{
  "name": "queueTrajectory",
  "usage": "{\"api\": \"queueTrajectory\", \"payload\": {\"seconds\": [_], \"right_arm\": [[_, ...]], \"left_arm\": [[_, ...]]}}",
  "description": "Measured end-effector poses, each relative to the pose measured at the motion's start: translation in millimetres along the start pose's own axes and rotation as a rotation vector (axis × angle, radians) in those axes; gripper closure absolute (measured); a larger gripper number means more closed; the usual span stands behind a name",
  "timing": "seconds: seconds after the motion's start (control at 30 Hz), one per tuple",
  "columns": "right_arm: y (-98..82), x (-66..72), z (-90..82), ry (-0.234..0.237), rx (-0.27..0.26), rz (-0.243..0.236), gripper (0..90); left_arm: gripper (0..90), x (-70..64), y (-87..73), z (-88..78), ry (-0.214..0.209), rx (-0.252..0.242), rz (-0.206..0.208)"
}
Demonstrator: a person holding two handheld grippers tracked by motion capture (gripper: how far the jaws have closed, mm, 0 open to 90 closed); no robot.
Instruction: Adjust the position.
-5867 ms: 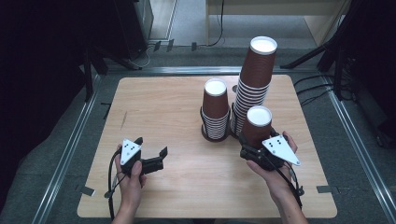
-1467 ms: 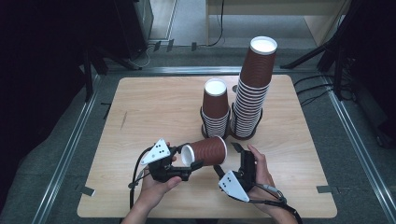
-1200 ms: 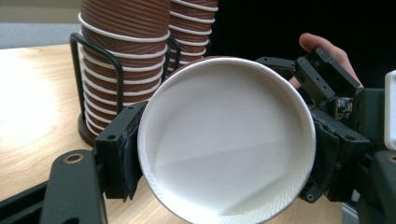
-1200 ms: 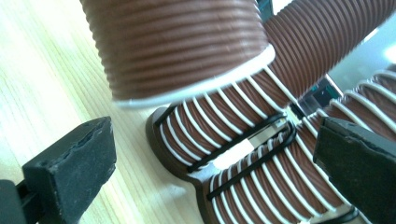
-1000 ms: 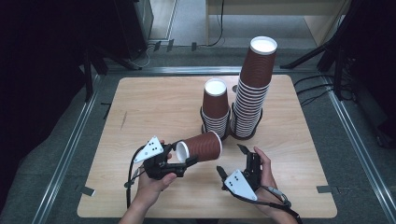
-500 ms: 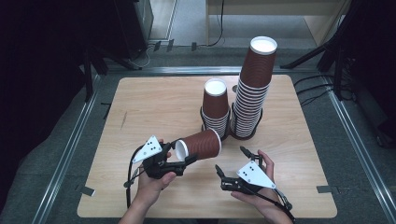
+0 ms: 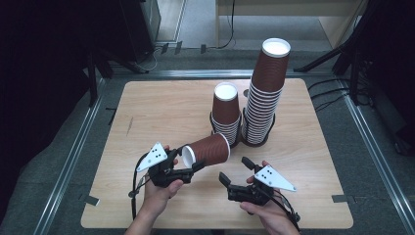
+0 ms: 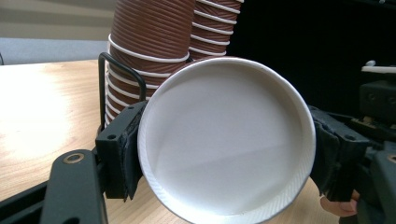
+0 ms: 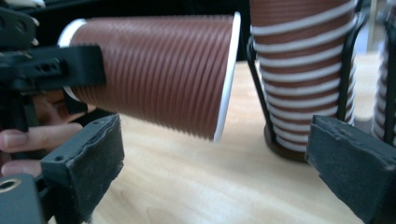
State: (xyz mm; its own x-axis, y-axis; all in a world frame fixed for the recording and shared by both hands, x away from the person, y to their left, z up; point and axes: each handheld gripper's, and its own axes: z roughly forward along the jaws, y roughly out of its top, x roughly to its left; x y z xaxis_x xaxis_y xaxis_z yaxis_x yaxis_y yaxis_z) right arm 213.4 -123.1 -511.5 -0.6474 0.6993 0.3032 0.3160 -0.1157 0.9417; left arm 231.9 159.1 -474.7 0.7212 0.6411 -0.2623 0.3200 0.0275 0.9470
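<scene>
Swung level since the earlier frame, the right gripper [image 7: 235, 172] – empty jaws just narrowing – sits lower centre on the pale wooden table [image 7: 161, 107], grey floor [image 7: 58, 147] around – left gripper [image 7: 193, 169] clamps the brown cup [image 7: 206, 149].

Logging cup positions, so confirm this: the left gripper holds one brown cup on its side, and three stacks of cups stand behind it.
Wrong count. Two stacks stand there, the short stack and the tall stack, as the high view shows. The left gripper does hold the brown cup on its side.

A light wooden table [image 7: 161, 110] bears two racked cup stacks [image 7: 264, 105].
</scene>
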Motion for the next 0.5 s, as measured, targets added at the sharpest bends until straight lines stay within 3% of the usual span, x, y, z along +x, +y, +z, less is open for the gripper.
{"api": "queueTrajectory", "payload": {"seconds": [0.27, 0.37, 0.5], "right_arm": [[0.7, 2.3, 2.6, -0.043, 0.017, 0.093, 0.0], [3.6, 5.5, 4.6, -0.089, 0.008, 0.168, 0.0], [2.8, 8.8, 7.4, -0.107, 0.012, 0.243, 0.0]], "left_arm": [[24.5, -1.6, 0.6, -1.7, 0.007, -0.016, 0.008], [24.4, -3.3, 0.1, -2.0, 0.004, -0.029, 0.011], [24.4, -4.2, -0.8, -0.9, 0.008, -0.039, 0.013]]}}
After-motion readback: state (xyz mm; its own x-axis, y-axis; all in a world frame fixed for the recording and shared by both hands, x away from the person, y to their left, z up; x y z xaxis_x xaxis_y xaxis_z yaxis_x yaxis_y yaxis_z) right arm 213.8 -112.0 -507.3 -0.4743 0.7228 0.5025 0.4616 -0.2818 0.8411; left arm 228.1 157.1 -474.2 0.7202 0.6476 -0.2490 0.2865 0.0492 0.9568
